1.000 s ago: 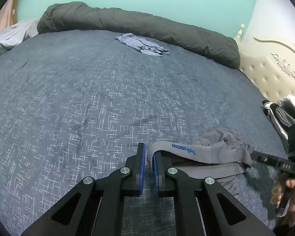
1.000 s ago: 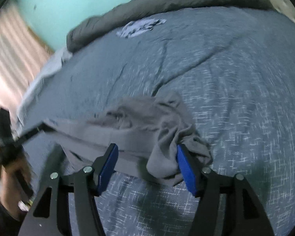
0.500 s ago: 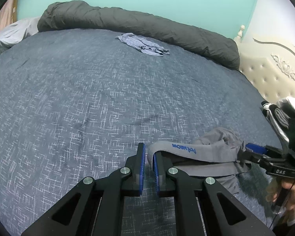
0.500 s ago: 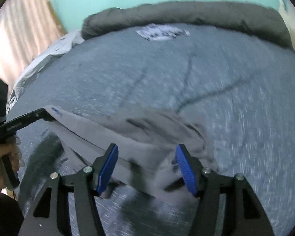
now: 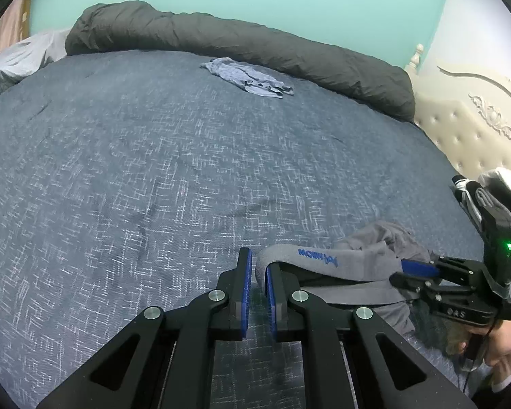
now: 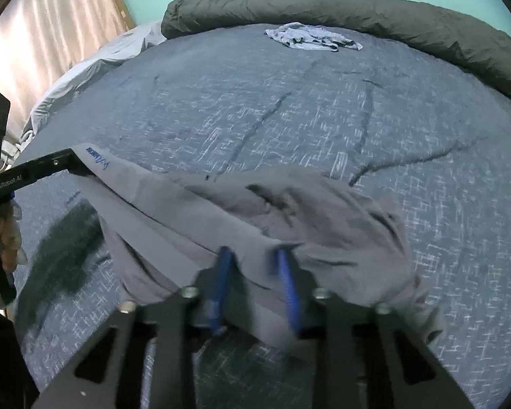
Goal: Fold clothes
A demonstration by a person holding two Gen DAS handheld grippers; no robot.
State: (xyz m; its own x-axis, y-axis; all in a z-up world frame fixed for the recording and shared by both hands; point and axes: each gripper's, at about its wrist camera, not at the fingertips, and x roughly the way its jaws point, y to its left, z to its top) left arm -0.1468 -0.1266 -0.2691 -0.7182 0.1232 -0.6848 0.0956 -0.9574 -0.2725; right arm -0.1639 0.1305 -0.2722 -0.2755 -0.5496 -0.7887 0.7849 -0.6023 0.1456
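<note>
Left tongs (image 5: 258,281) pinch the grey shorts' (image 6: 289,211) waistband; right tongs (image 6: 255,289), narrowed, straddle its cloth.

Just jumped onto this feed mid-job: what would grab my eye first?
The grey garment near the front of the blue bedspread, its waistband stretched between the two tools. The left hand-held gripper pinches one end; the right hand-held gripper straddles the other, its jaws blurred and narrowed around the cloth. Far back, a crumpled light-blue garment lies beside the rolled dark duvet.
</note>
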